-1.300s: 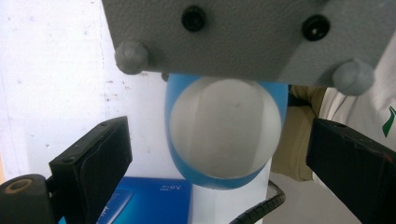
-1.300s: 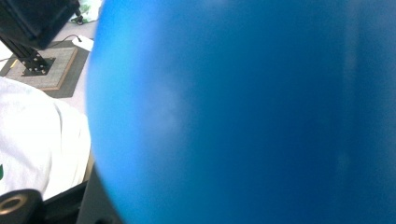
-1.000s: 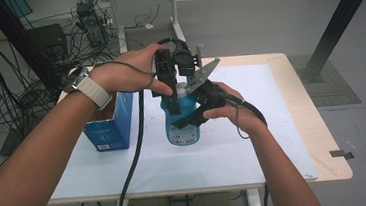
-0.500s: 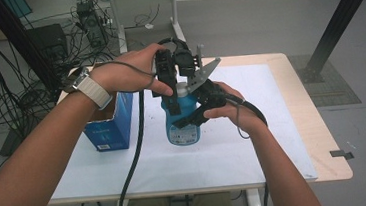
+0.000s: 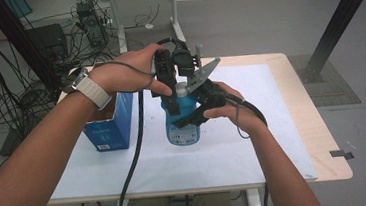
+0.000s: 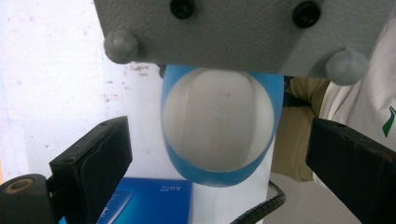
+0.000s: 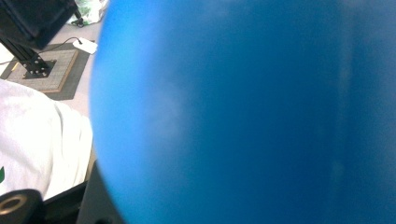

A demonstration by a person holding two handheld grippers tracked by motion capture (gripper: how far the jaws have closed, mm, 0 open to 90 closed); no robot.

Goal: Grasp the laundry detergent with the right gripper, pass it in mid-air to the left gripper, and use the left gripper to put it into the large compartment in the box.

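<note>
A blue bottle (image 5: pixel 183 129) with a white cap (image 5: pixel 182 87) stands upright on the white mat (image 5: pixel 254 142). My right gripper (image 5: pixel 195 113) comes in from the right and is shut on the bottle's body, whose blue wall (image 7: pixel 257 112) looms close in the right gripper view. My left gripper (image 5: pixel 173 103) points down over the bottle's top. In the left gripper view the white cap (image 6: pixel 217 123) lies between the black fingers (image 6: pixel 93 163), which stand well apart from it, so the left gripper (image 6: pixel 219 151) is open. The right gripper's grey plate (image 6: pixel 243 32) crosses the top of that view.
A blue cardboard box (image 5: pixel 110 124) stands on the mat left of the bottle, under my left forearm; the box (image 6: pixel 149 200) also appears below the cap. The wooden table edge (image 5: pixel 326 160) runs along the right. Cables and equipment lie on the floor behind.
</note>
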